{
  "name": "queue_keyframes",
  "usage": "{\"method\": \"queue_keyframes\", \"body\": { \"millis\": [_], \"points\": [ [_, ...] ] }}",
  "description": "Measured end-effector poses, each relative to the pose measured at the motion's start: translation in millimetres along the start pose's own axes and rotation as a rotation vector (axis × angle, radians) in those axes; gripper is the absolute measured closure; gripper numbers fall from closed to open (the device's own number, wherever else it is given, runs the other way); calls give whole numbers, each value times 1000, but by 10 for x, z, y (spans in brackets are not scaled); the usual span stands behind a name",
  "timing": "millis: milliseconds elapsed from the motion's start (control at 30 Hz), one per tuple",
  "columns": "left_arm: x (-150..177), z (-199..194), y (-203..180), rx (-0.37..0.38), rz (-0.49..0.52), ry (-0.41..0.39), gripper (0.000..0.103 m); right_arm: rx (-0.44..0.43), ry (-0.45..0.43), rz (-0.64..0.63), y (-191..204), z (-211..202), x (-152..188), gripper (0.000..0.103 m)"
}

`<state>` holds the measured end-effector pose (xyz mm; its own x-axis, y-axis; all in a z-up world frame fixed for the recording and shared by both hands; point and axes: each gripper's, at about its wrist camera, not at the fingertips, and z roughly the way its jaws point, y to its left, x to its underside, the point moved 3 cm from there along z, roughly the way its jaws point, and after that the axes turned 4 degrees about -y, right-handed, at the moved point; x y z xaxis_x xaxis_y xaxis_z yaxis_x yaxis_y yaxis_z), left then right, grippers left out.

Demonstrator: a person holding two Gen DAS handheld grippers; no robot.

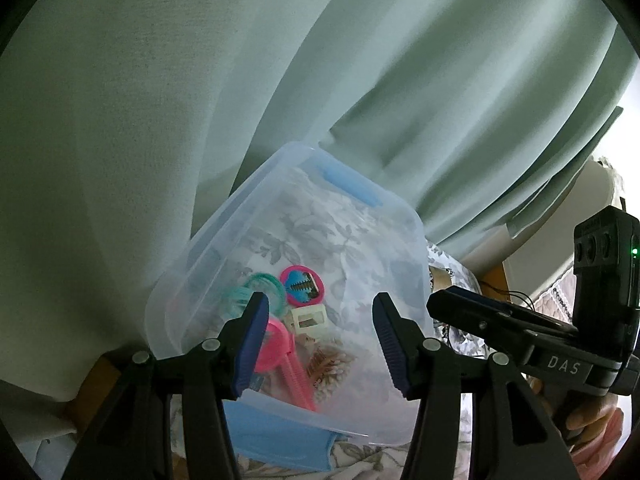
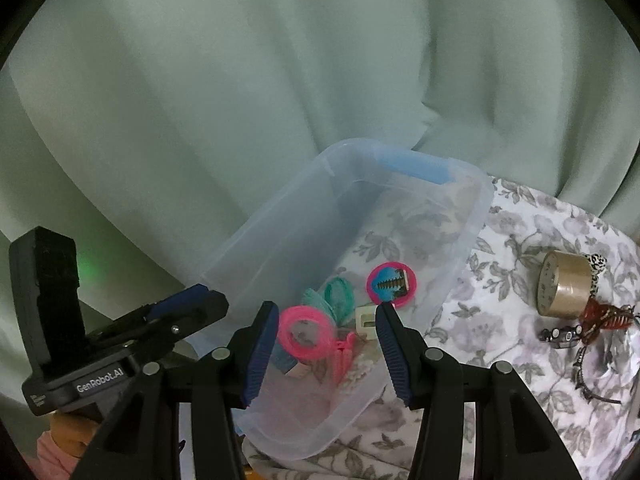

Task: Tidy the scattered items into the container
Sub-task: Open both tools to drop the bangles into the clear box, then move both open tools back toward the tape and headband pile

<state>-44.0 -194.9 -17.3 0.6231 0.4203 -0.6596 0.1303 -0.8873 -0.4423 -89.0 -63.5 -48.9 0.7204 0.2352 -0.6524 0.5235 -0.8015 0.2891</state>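
Clear container [image 2: 472, 216] at twelve o'clock beyond both claws, left gripper [image 1: 316, 344] and right gripper [image 2: 328, 348] spread, gripping nothing, tape roll [image 2: 564, 288] at two o'clock, possibly hair clips inside.

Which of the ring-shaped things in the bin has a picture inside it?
The pink-rimmed round badge, farthest along the container; the pink coil and teal coil are open loops.

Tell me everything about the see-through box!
The box is clear, bluish plastic, rectangular with rounded corners and a blue handle on its far rim. It has no lid on and sits on the flowered cloth before a green curtain. Small things lie inside, all at one end. Neither gripper touches it.
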Motion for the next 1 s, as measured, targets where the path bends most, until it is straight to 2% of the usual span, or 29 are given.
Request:
{"method": "queue_keyframes", "body": {
  "millis": [333,567,667,767,833,1000],
  "points": [
    [32,-26,-188,-28,32,14,47,-3,-22,33,-127,-146,84,49],
    [68,-44,-476,-38,81,22,46,-7,-64,80,-321,-384,197,49],
    [91,-20,-642,-35,106,29,41,-1,-97,115,-455,-521,254,49],
    [118,17,-850,-22,130,38,41,9,-135,157,-634,-688,319,48],
    [130,37,-1014,-9,146,38,40,9,-169,190,-772,-818,360,43],
    [203,101,-1480,20,215,36,40,25,-247,279,-1152,-1140,443,42]
  ]
}}
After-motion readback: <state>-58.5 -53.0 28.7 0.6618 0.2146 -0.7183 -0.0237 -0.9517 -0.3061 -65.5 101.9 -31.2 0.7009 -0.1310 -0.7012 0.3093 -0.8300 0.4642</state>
